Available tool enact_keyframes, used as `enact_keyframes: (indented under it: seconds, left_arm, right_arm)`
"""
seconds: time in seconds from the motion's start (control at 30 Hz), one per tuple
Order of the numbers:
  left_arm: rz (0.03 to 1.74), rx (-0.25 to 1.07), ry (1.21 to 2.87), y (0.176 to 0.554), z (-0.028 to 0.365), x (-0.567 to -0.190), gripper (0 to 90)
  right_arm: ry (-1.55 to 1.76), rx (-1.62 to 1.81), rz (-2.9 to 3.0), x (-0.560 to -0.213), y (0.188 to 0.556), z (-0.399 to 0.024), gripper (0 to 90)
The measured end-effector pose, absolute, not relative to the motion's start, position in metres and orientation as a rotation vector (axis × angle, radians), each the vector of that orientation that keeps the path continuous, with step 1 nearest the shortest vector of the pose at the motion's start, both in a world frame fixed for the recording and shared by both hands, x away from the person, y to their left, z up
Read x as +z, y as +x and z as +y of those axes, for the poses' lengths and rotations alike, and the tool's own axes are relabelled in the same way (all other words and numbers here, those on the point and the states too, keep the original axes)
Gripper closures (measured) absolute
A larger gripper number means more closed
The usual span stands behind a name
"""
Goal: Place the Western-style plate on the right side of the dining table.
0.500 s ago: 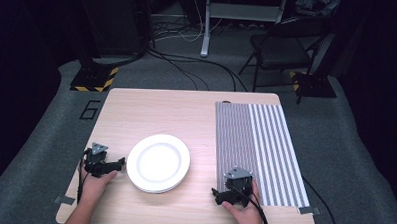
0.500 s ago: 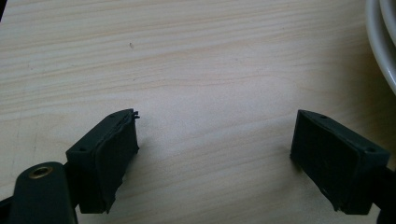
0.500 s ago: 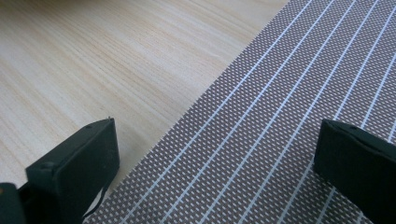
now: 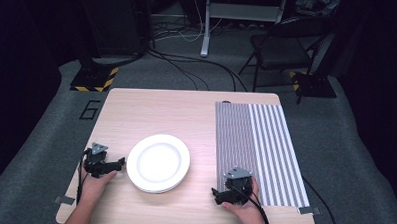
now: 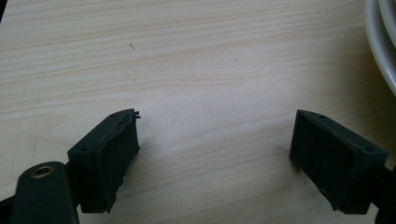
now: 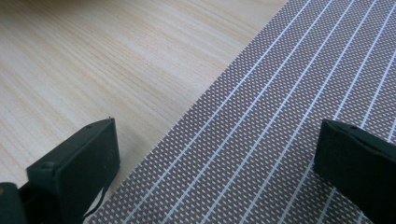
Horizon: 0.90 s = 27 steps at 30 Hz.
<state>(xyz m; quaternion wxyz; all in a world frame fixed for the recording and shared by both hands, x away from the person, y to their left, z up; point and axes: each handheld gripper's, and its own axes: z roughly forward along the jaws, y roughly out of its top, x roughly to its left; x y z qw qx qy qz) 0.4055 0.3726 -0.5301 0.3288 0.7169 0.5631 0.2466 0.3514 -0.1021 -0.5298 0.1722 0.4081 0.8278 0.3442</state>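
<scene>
the white plate (image 4: 158,163) sat on the near left of the wooden table (image 4: 161,110), with the striped placemat (image 4: 258,144) lying flat along the right side — the two well apart. the left gripper (image 4: 118,163) rested just left of the plate, jaws spread and empty; the right gripper (image 4: 218,195) hovered over the mat's near left edge, also spread. nothing looked gripped — the work seemed barely begun.

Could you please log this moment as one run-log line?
left gripper: open, beside plate | right gripper: open, at placemat edge | nothing held
</scene>
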Motion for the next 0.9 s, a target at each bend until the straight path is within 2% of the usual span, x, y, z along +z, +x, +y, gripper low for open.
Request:
enact_keyframes:
  seconds: [0.2, 0.37, 0.43, 0.47, 0.53, 0.57, 0.67, 0.9]
  left_arm:
    - [1.477, 0.652, 1.861, 0.405, 0.373, -0.53, 16.8]
    - [1.487, 0.644, 1.841, 0.402, 0.376, -0.529, 28.0]
    - [1.498, 0.633, 1.822, 0.401, 0.378, -0.527, 31.0]
    - [1.51, 0.611, 1.815, 0.4, 0.379, -0.526, 37.2]
    - [1.529, 0.584, 1.811, 0.398, 0.38, -0.523, 38.7]
    - [1.522, 0.574, 1.817, 0.397, 0.382, -0.52, 38.7]
    - [1.513, 0.561, 1.795, 0.393, 0.381, -0.514, 44.8]
    - [1.501, 0.528, 1.739, 0.388, 0.378, -0.5, 45.7]
  right_arm:
    - [1.155, 0.979, 2.35, -0.53, 0.352, -0.103, 0.0]
    - [1.166, 0.986, 2.337, -0.53, 0.351, -0.102, 2.3]
    - [1.194, 0.992, 2.304, -0.529, 0.35, -0.103, 8.5]
    - [1.195, 1.001, 2.288, -0.527, 0.35, -0.105, 17.1]
    - [1.248, 1.032, 2.303, -0.522, 0.351, -0.107, 21.9]
    - [1.248, 1.032, 2.303, -0.522, 0.351, -0.107, 21.9]
    - [1.22, 1.097, 2.279, -0.511, 0.344, -0.104, 29.6]
    - [1.153, 1.101, 2.279, -0.503, 0.344, -0.093, 34.2]
